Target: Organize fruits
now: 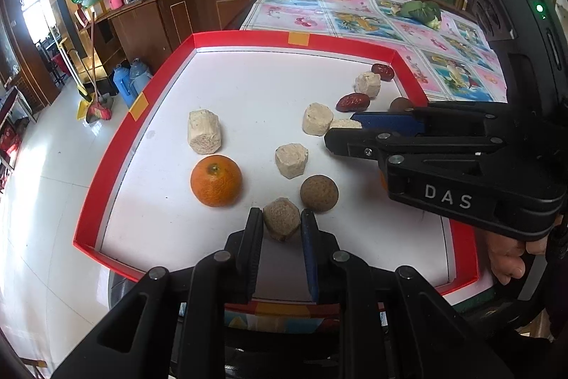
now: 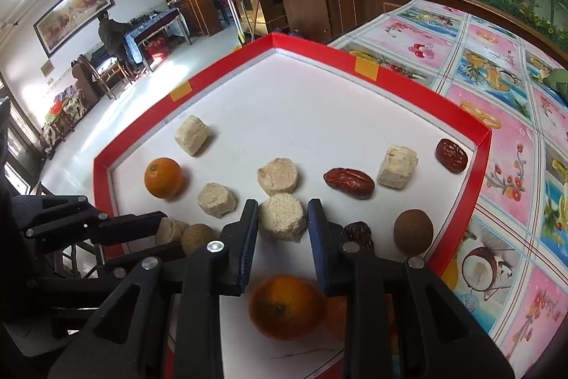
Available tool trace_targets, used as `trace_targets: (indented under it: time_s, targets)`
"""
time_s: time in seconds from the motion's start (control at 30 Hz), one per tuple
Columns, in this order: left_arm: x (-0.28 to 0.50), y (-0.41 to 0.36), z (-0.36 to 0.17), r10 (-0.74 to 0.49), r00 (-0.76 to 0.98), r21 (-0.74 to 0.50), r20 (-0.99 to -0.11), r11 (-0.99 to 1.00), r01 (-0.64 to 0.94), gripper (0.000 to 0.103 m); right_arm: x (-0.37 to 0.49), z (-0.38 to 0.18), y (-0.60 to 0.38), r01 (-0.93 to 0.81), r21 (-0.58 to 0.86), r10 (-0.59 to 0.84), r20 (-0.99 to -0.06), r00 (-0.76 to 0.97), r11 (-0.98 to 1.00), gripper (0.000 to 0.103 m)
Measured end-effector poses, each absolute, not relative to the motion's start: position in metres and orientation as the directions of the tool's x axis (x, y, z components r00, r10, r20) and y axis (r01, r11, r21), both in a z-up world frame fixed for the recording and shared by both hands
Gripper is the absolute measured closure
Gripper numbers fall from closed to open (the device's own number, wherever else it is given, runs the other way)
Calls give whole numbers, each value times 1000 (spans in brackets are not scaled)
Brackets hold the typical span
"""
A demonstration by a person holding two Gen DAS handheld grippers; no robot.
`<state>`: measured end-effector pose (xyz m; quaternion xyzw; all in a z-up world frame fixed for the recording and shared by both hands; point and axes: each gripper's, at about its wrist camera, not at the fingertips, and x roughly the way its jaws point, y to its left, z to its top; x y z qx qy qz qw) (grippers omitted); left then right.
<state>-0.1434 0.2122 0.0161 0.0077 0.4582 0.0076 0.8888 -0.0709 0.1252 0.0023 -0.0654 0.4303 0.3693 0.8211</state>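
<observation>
Tan and crumbly-looking, a faceted chunk (image 1: 281, 218) sits near the front of the red-rimmed tray (image 1: 117, 144), clamped between the pads of the left claw (image 1: 282, 222). The right claw (image 2: 283, 219) brackets a paler cylinder chunk (image 2: 283, 217), pads touching or nearly so; a full grip cannot be confirmed. Both grasps seem to be in hand; lifting clear of the brown ball (image 1: 318, 193) and orange (image 1: 216, 180) likely follows.
</observation>
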Motion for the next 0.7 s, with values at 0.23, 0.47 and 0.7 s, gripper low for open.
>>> trace_targets:
  time_s: [0.23,0.47,0.7]
  targets:
    - [-148,207,17,82,586,65,-806,997,-50,64,-73,9,119,-664,189,557,-727,400,724,57]
    - [-160,204,27,136,618,128,-774,990,-58,45,-71,26,90,-600,225,574,-657,489,768,51]
    - [-173,201,41,139,653,133,-744,989,-60,35,-70,39,58,-487,221,509,-612,605,845,48]
